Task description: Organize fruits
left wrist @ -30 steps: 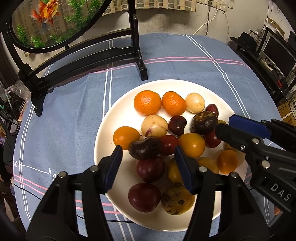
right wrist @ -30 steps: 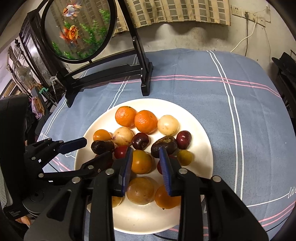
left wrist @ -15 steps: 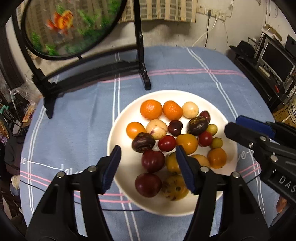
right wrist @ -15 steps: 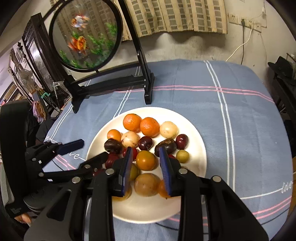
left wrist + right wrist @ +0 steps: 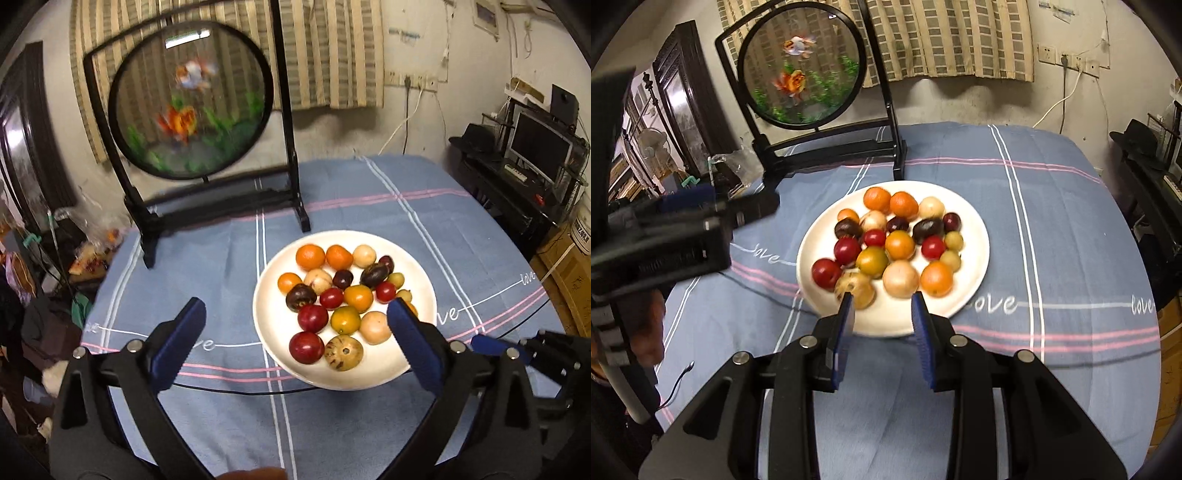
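Fruits [image 5: 347, 291] on plate [image 5: 271, 332], behind it a framed screen [image 5: 190, 101].

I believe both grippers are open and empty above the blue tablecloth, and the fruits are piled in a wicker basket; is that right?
Not quite: the fruits lie on a round white plate, not in a wicker basket, as the right wrist view shows plainly. The rest holds: the left gripper and the right gripper are both open and empty above the blue tablecloth.

The left gripper [image 5: 295, 325] is hovering with its blue-padded fingers [image 5: 177, 343] spread wide, holding nothing. The right gripper [image 5: 882, 325] is hovering too, its fingers [image 5: 923, 339] parted more narrowly and gripping nothing.
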The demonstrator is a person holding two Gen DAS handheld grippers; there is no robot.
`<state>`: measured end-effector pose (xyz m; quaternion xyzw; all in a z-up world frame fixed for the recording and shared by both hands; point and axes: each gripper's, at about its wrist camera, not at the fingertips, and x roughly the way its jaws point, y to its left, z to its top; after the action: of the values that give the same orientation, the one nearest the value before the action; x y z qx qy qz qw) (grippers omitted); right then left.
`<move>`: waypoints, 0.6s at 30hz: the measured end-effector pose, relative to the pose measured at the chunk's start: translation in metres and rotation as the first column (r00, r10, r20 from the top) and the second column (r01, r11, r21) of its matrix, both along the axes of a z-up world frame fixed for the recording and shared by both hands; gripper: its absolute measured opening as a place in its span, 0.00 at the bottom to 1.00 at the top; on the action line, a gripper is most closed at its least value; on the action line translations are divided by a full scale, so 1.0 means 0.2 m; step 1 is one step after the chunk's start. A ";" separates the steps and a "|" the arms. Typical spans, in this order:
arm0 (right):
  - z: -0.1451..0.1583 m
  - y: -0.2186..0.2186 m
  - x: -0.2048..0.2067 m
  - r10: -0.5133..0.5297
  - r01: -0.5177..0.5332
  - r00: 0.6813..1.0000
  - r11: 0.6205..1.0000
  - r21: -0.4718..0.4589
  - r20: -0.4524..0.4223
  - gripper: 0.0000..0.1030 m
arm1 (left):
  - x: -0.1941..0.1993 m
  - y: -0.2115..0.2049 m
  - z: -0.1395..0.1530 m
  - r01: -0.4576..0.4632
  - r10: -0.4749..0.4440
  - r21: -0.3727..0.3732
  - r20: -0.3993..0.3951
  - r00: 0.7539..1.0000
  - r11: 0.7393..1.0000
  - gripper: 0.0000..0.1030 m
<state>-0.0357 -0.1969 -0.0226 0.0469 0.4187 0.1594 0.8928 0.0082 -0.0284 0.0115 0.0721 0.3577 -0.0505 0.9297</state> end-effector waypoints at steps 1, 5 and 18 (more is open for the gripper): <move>0.01 0.00 -0.03 0.002 -0.002 1.000 1.000 0.000 0.007 0.32 | -0.03 0.00 0.02 0.005 -0.005 -0.007 0.008 1.000 1.000 0.98; 0.06 0.02 -0.10 0.017 -0.015 0.999 1.000 -0.027 0.045 0.32 | -0.11 0.01 0.10 0.007 -0.006 -0.043 0.035 0.999 0.999 0.98; 0.18 0.09 -0.26 0.037 -0.028 0.984 0.998 -0.055 0.174 0.63 | -0.24 0.01 0.18 -0.009 0.013 -0.040 0.099 0.995 0.999 0.98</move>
<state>-0.0868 -0.1797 0.0136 0.0024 0.3435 0.1666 0.9243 -0.0398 -0.0272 0.0467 0.0542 0.3104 -0.0486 0.9478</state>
